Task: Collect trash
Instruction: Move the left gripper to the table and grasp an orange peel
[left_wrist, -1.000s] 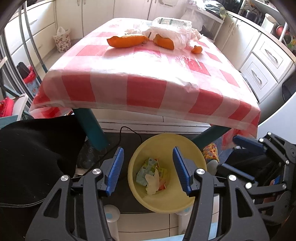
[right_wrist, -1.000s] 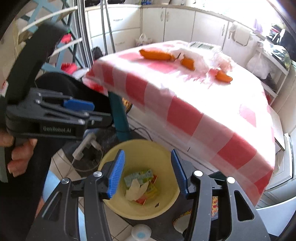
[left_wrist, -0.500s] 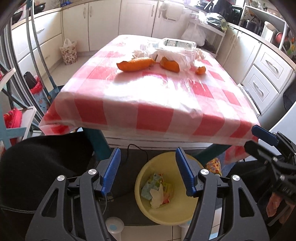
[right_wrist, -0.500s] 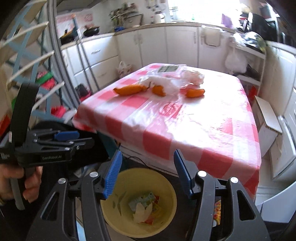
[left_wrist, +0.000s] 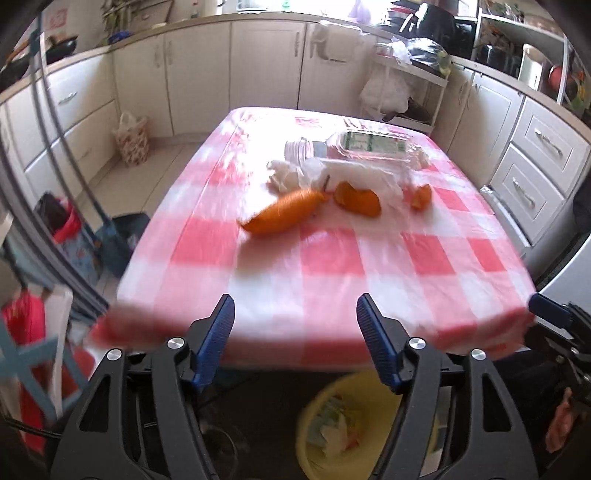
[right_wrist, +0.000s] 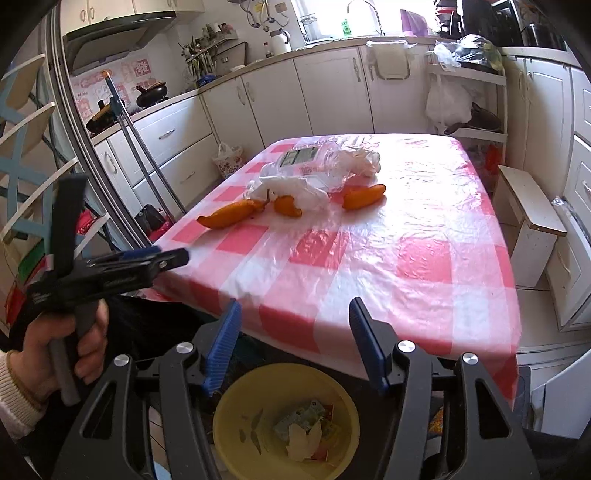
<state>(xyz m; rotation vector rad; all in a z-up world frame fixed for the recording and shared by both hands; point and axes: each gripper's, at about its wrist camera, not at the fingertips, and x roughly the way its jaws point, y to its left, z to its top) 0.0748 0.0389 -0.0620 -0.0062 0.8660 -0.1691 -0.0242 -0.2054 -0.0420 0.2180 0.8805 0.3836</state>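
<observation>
Hanging over the near edge of the table (right_wrist: 424, 229), the right claw (right_wrist: 293, 343) has its two blue fingers (right_wrist: 223, 345) spread wide with nothing between them. Just below that claw sits a yellow bowl (right_wrist: 236, 413) on the floor, and inside it lie bits of trash (right_wrist: 306, 430): crumpled paper and little wrappers. Up ahead of the claw, on the pink and white checked cloth, lie three orange peppers: a long pepper (right_wrist: 231, 214) ahead and to the left, a small piece (right_wrist: 288, 206) just beside it, and a third pepper (right_wrist: 364, 195) a bit to the right. Behind them, farther from the claw, sits a heap of white plastic bag (right_wrist: 314, 184) and a clear flat pack (right_wrist: 306, 157). To the left of the right claw, a hand (right_wrist: 62, 354) grips the left claw (right_wrist: 162, 260) seen from the side. In the left wrist view, the left claw (left_wrist: 295, 339) is also spread wide and holds nothing; the picture there is blurry. The same bowl (left_wrist: 314, 417) shows below it, partly hidden by the right finger, and the long pepper (left_wrist: 284, 210) lies well ahead of the fingers, near the middle of the table
</observation>
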